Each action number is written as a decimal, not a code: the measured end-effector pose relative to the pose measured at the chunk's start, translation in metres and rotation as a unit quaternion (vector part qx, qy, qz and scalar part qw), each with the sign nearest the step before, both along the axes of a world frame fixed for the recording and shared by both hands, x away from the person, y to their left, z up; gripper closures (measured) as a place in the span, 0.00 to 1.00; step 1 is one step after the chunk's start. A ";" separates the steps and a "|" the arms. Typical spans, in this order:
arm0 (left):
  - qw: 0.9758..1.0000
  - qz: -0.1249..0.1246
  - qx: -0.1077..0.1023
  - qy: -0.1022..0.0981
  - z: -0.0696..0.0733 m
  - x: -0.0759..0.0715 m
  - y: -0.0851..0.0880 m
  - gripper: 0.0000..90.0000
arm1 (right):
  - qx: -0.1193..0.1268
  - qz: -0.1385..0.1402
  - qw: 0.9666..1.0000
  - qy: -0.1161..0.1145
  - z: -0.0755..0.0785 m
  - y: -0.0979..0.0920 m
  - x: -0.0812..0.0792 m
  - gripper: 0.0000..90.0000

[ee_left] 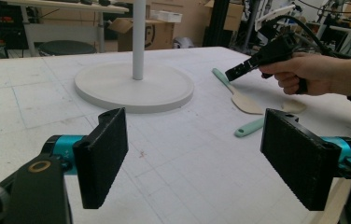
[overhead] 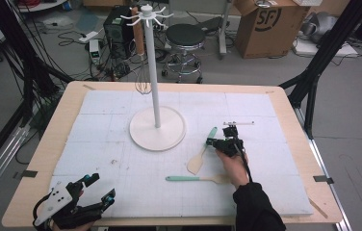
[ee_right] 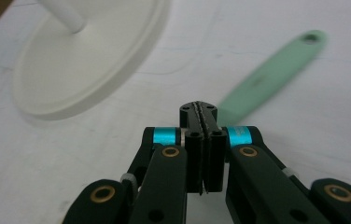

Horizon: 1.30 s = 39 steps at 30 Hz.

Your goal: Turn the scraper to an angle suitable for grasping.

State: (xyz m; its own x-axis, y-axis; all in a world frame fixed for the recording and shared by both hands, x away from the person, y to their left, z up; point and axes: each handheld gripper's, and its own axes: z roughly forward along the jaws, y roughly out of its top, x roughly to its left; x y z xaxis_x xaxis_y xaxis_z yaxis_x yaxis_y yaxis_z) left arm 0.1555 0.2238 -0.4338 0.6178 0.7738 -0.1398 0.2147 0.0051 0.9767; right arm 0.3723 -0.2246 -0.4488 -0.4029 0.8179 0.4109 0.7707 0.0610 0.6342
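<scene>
Two spatulas with mint-green handles and pale blades lie on the white mat. One spatula [overhead: 199,158] lies slanted, the other spatula [overhead: 193,178] lies crosswise nearer the front edge. My right gripper [overhead: 210,142], held in a hand, hovers just over the slanted spatula's handle [ee_right: 267,79] with its jaws pressed together and nothing between them [ee_right: 199,111]. From the left gripper view, the right gripper [ee_left: 233,73] hangs above that spatula [ee_left: 243,99]. My left gripper [overhead: 101,186] rests at the front left corner, its jaws wide apart and empty [ee_left: 197,154].
A white hook stand [overhead: 157,130] rises from a round base at mid-table. A whisk [overhead: 142,72] with a wooden handle hangs from one of its hooks. Beyond the table are a stool [overhead: 185,36], a cardboard box [overhead: 265,24] and floor cables.
</scene>
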 end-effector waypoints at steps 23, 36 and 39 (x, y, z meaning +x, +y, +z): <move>1.000 -0.011 0.000 -0.008 0.004 -0.003 -0.005 0.26 | -0.032 0.096 0.994 0.032 -0.003 0.084 -0.042 1.00; 1.000 -0.010 0.000 -0.010 0.004 -0.004 -0.005 0.26 | -0.089 0.073 0.993 0.016 0.009 0.065 -0.058 1.00; 1.000 -0.010 0.001 -0.010 0.005 -0.003 -0.005 0.26 | -0.070 0.070 0.995 0.014 0.011 0.055 -0.058 1.00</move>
State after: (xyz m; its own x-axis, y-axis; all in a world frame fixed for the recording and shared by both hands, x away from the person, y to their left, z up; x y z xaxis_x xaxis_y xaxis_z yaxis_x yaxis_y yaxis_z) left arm 0.1520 0.2190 -0.4293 0.6363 0.7611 -0.1256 0.1943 -0.0005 0.9809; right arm 0.3143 -0.1697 -0.4379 -0.5071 0.8047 0.3088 0.7652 0.2554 0.5910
